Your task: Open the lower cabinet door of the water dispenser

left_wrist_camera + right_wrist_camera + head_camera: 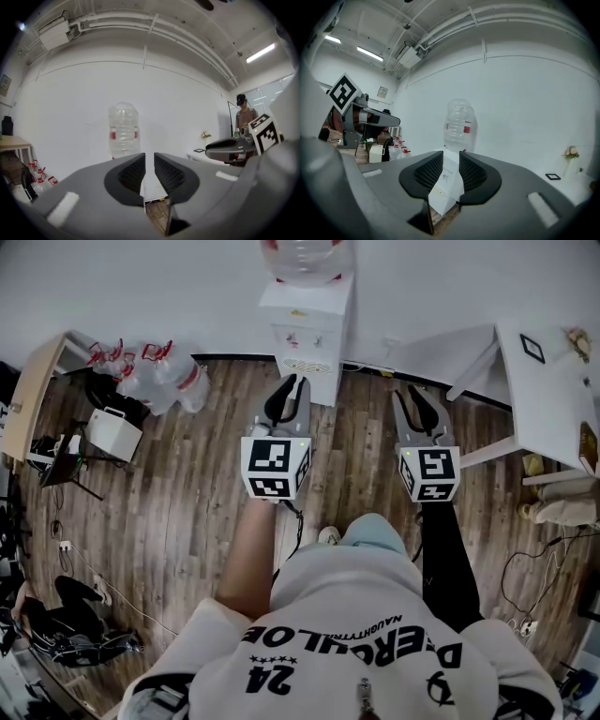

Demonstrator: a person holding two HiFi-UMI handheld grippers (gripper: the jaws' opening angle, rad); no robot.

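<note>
A white water dispenser with a clear bottle on top stands against the far wall. Its lower cabinet door looks closed, and my left gripper partly covers it. That gripper hovers just in front of the door, its jaws a narrow slit apart with nothing in them. My right gripper hangs to the right of the dispenser, jaws open and empty. The left gripper view shows the bottle above my left gripper. In the right gripper view the dispenser shows between the jaws of my right gripper.
Several water jugs crowd the floor left of the dispenser, beside a small white box and a wooden desk. A white table stands at the right. Cables trail over the wooden floor. A person stands far right.
</note>
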